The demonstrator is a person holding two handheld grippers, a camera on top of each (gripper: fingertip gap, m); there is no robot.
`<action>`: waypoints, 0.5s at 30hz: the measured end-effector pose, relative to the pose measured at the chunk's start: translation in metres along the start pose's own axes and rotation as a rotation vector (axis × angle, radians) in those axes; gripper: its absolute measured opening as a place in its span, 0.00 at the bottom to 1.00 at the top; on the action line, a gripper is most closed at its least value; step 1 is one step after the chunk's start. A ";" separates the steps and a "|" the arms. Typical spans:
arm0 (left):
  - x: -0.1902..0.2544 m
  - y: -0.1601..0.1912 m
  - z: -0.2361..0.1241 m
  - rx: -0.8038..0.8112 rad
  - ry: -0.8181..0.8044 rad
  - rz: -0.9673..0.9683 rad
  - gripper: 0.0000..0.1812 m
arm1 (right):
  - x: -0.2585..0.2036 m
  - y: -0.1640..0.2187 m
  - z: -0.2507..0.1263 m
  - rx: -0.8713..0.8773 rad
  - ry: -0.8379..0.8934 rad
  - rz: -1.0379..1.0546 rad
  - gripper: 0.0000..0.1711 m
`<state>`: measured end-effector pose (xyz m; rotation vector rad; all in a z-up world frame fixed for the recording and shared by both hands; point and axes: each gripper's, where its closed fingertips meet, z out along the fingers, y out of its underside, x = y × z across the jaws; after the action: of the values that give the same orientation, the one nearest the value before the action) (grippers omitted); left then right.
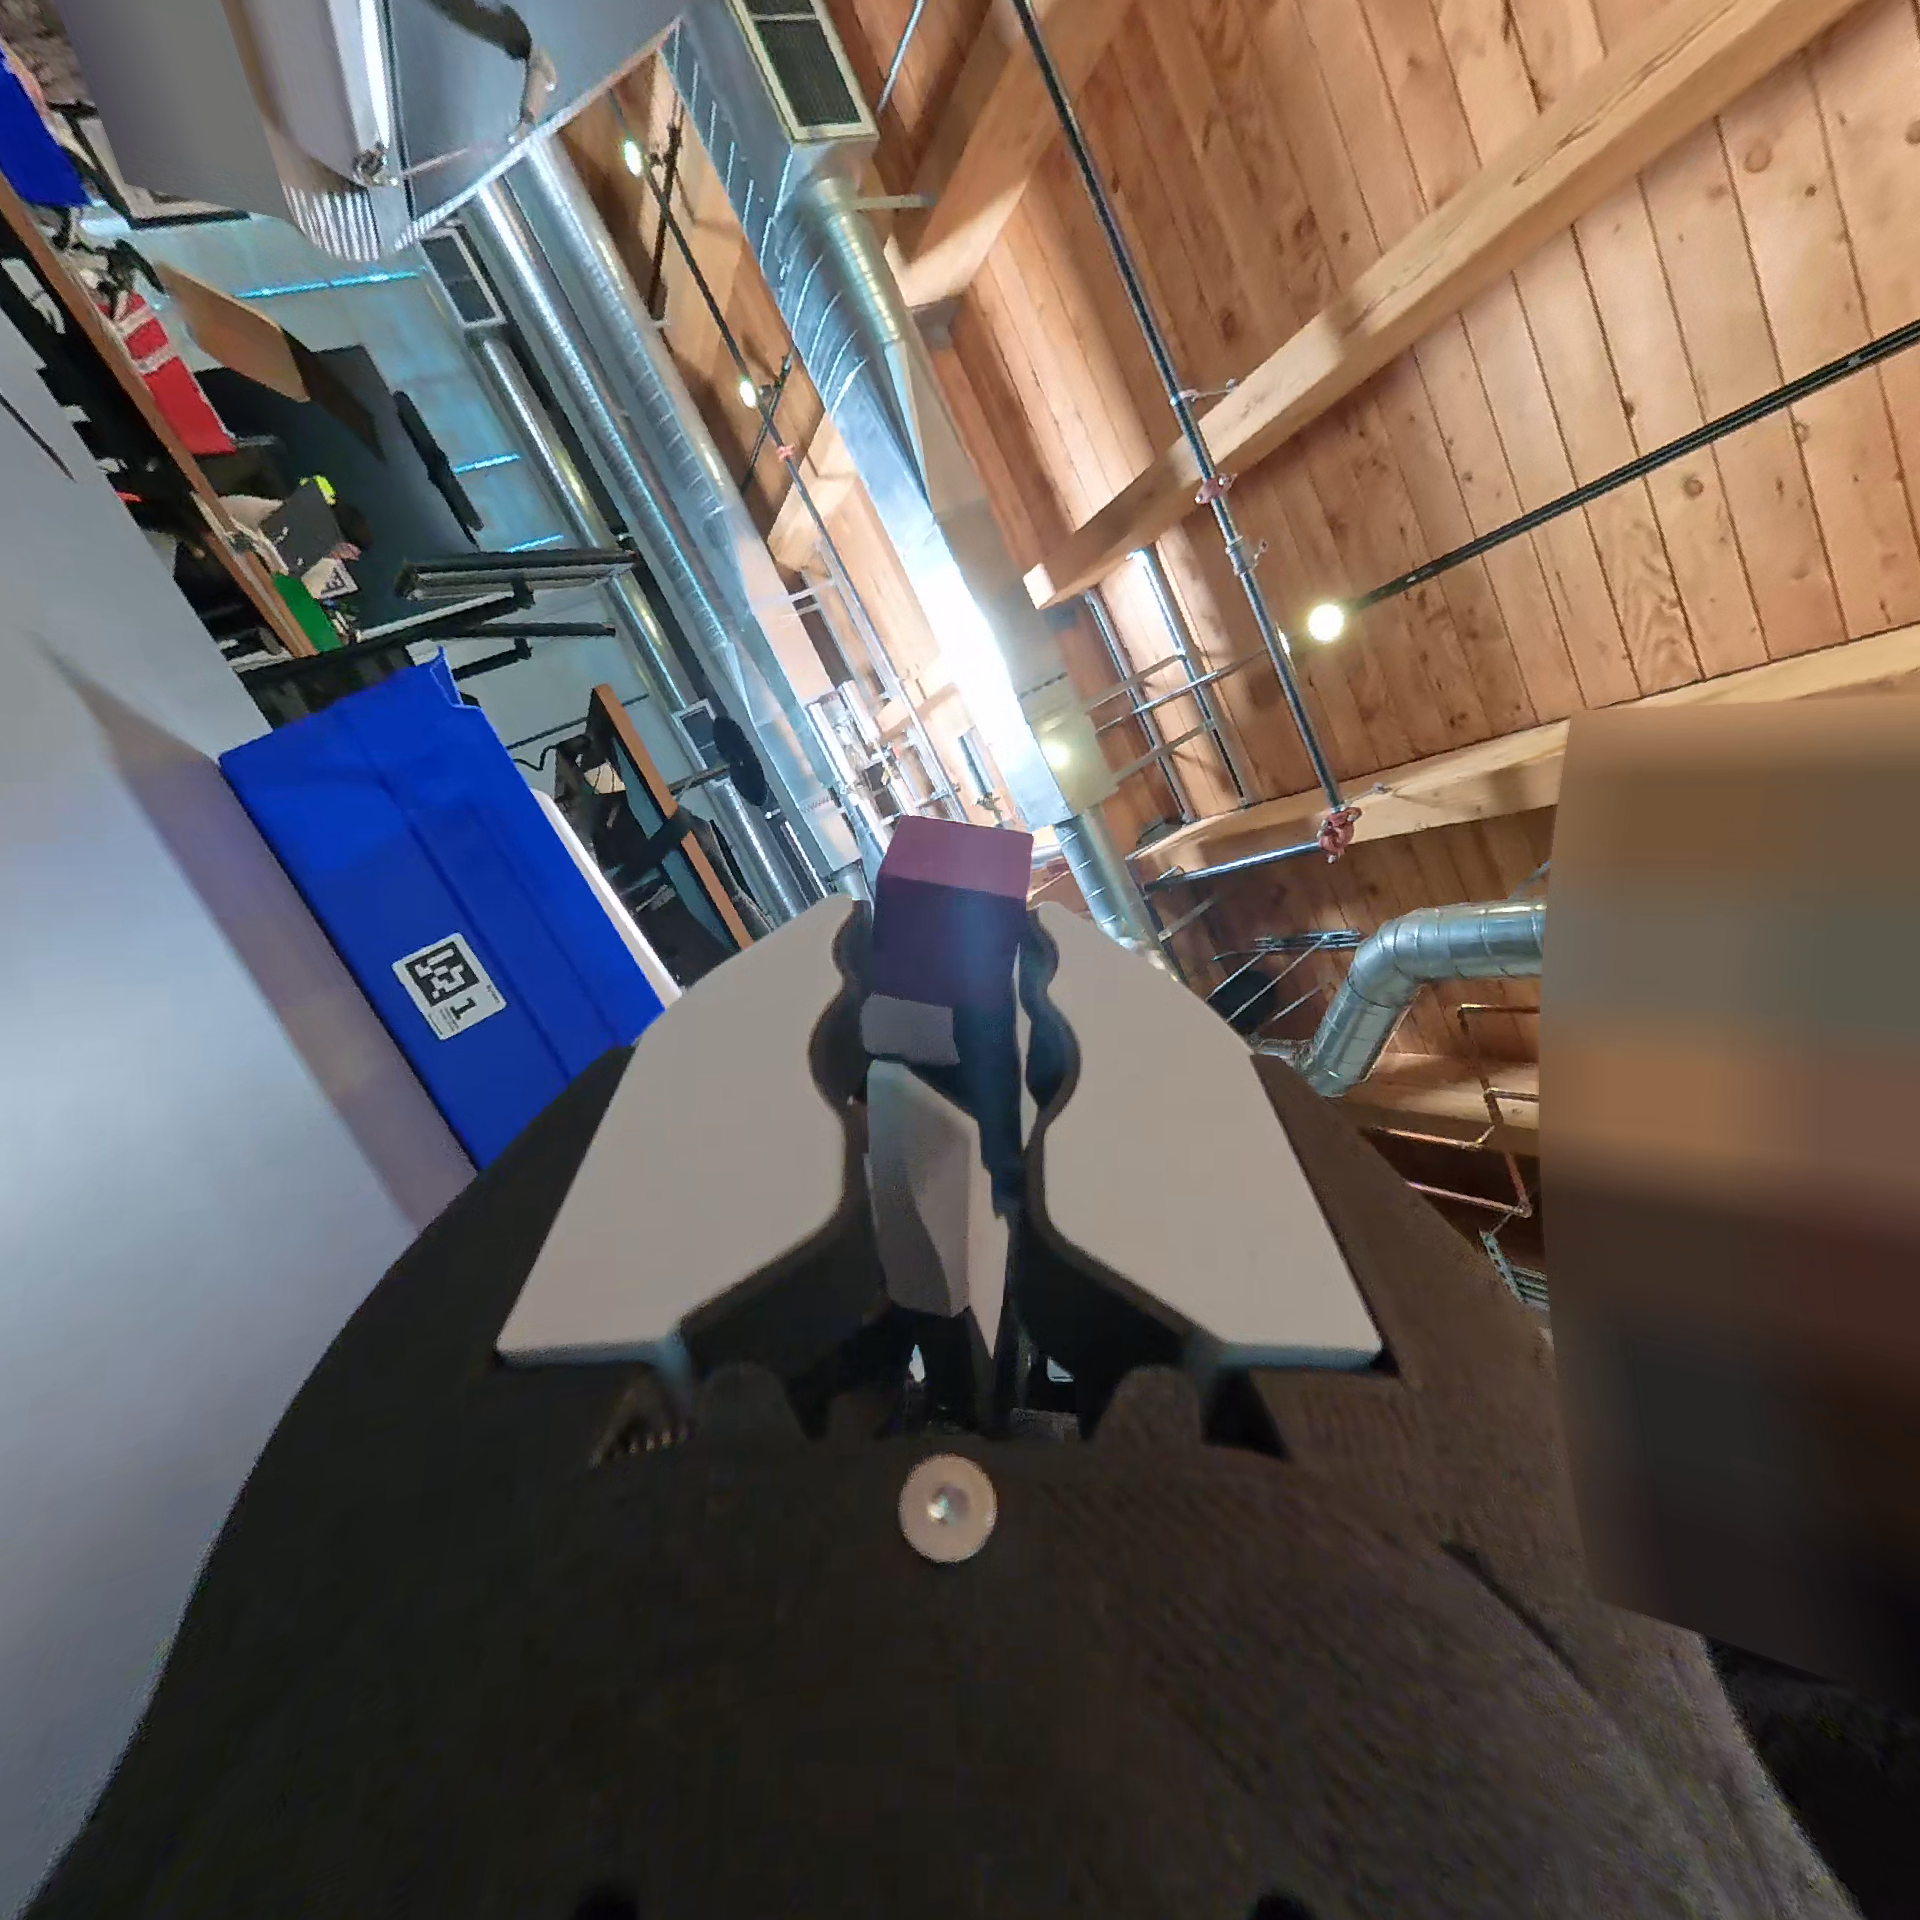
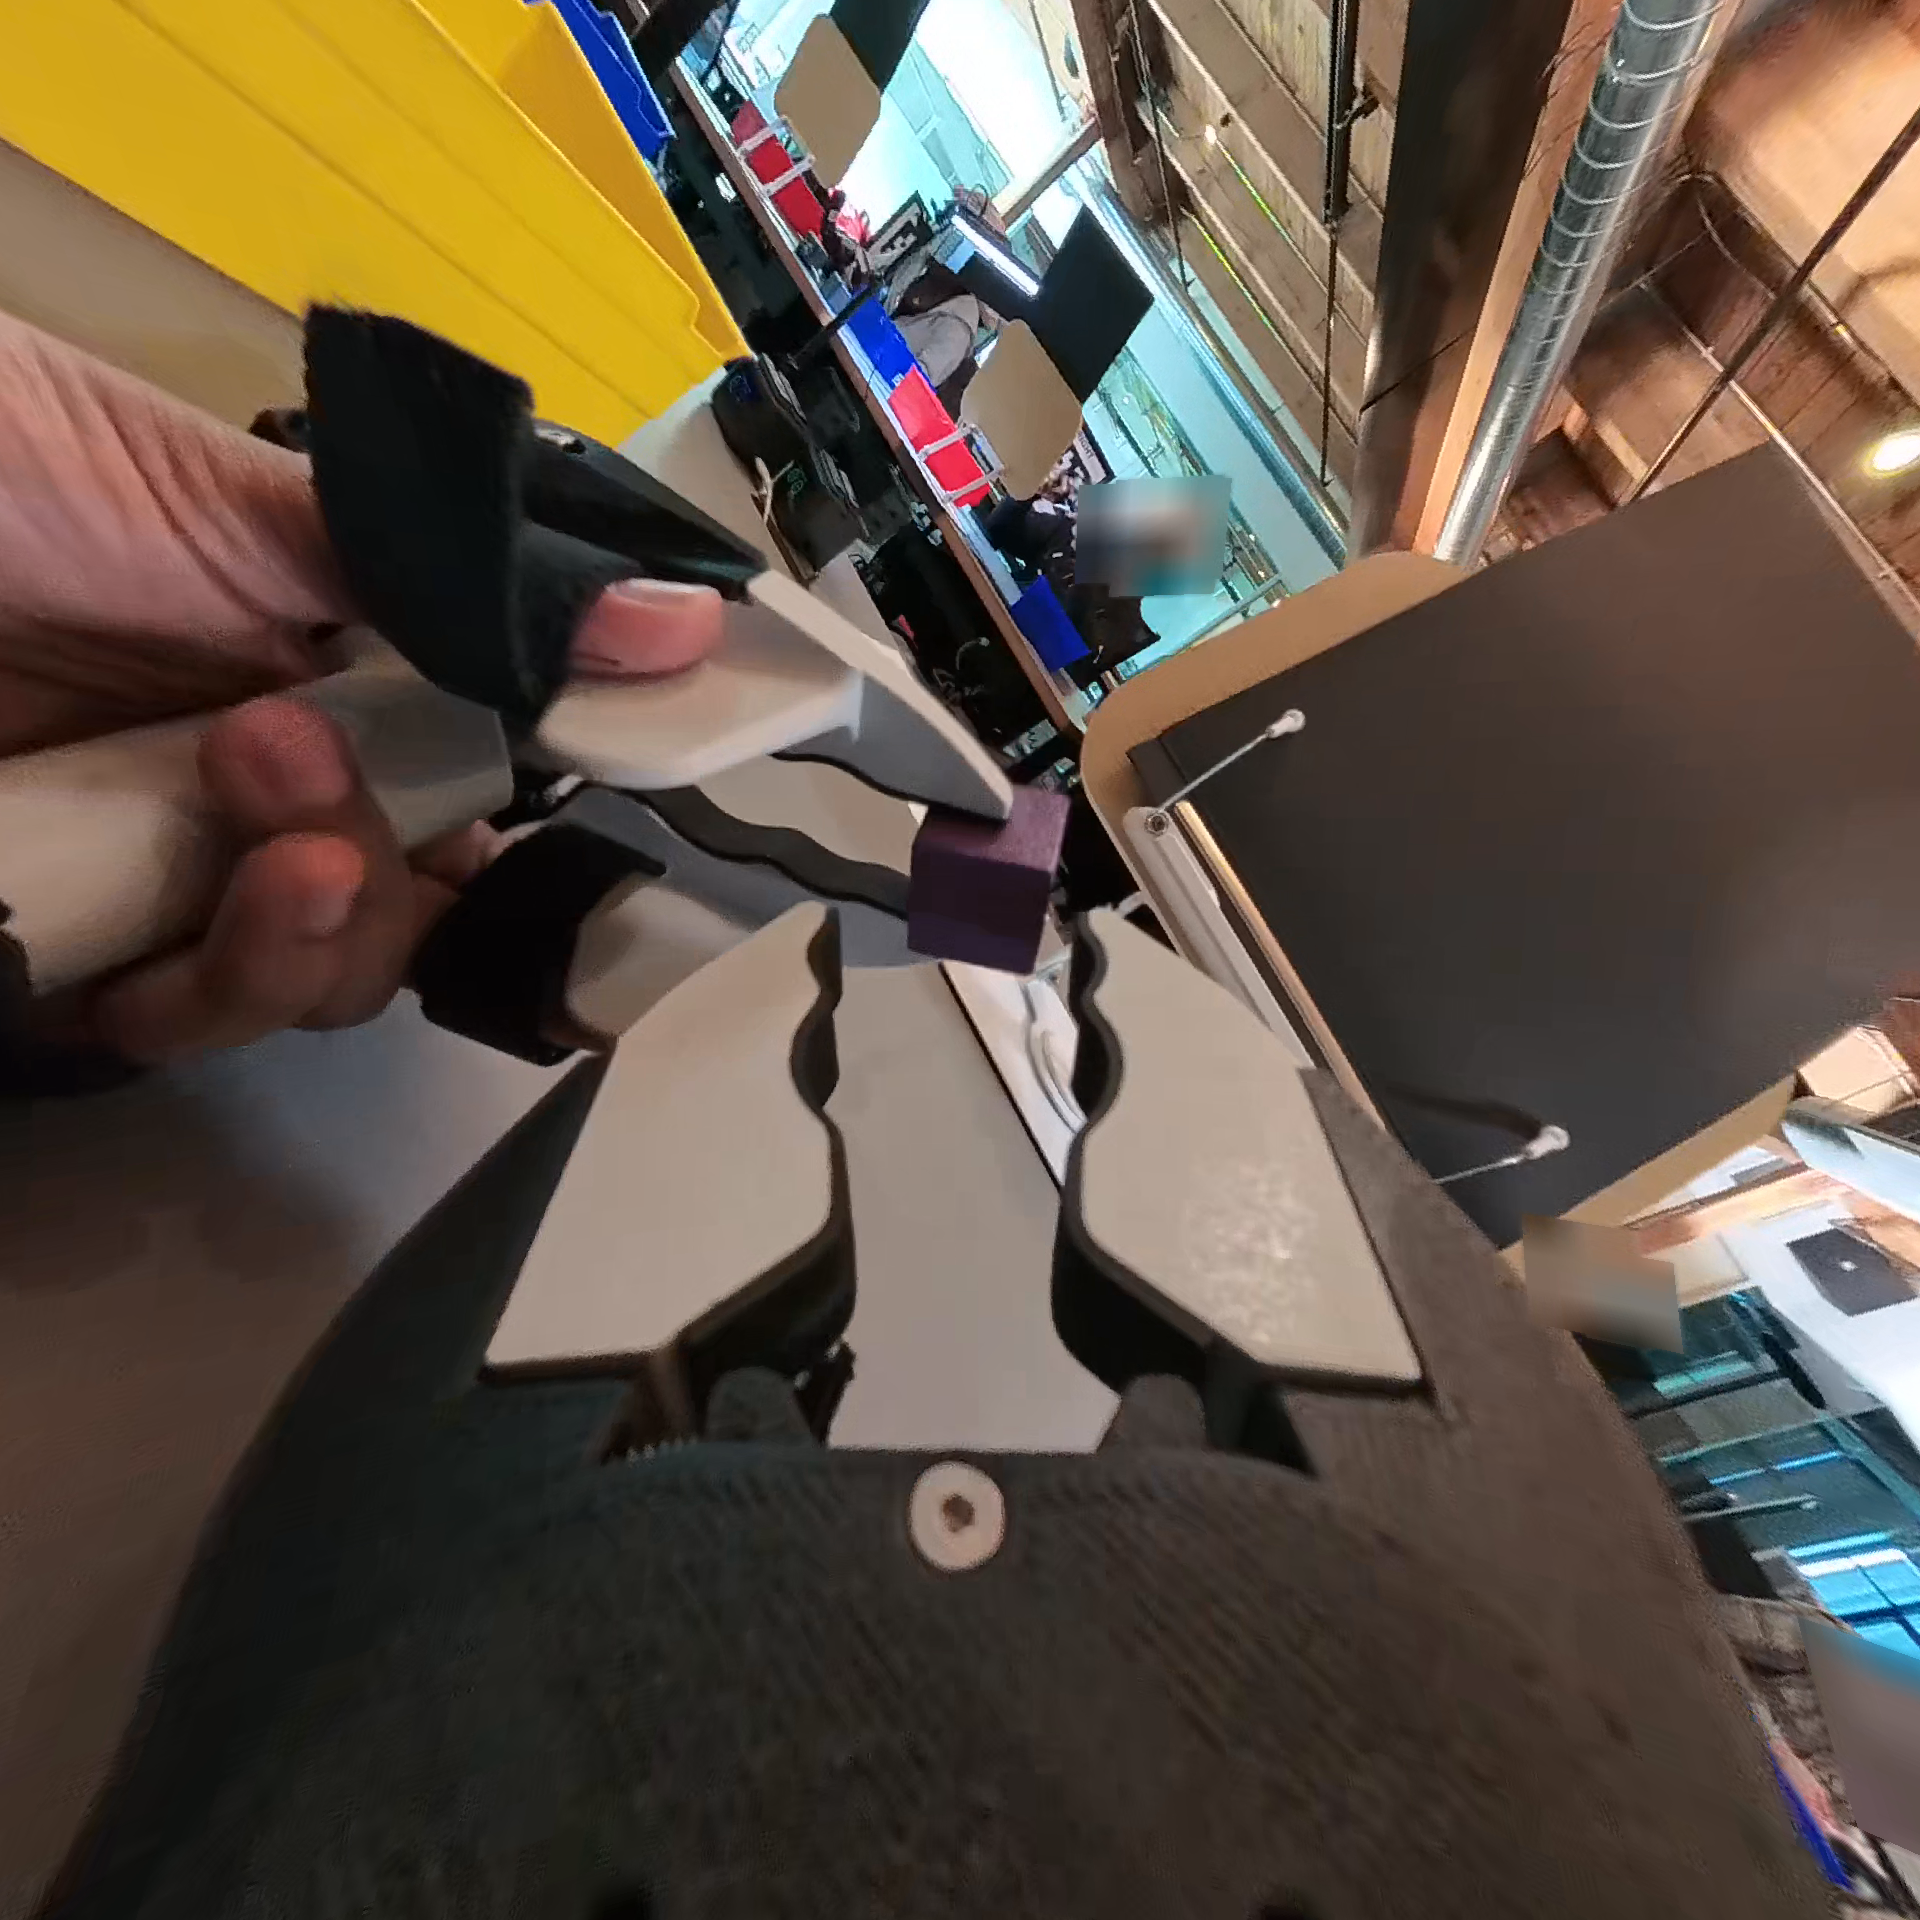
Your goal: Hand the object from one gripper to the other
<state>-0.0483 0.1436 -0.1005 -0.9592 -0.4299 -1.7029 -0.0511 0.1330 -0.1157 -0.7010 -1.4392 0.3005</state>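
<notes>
The left tool point(image 2: 961, 873) clamps the purple block point(image 2: 989, 891); the right tool point(image 2: 956, 935), fingers apart just below the block, could knock it loose by closing off-centre.

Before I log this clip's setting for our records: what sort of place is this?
Probably a workshop or lab in an industrial loft: bare ribbed metal ducts under a wooden plank ceiling, and stacked yellow plastic bins beside the workbench.

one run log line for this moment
phase: handover | left gripper: shut on small purple foam cube | right gripper: open, just below cube | transfer: not yet done
</notes>
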 end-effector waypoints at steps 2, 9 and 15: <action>0.001 0.004 0.002 -0.005 0.011 0.003 0.15 | 0.002 0.000 0.000 -0.003 0.013 -0.006 0.24; 0.002 0.026 0.010 -0.044 0.036 -0.031 0.15 | 0.011 -0.008 -0.006 0.050 0.047 0.021 0.17; 0.006 0.028 0.012 -0.060 0.066 -0.060 0.16 | 0.013 -0.011 -0.008 0.059 0.022 0.027 0.17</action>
<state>-0.0187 0.1383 -0.0937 -0.9387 -0.3688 -1.8050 -0.0436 0.1301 -0.0990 -0.6738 -1.3954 0.3536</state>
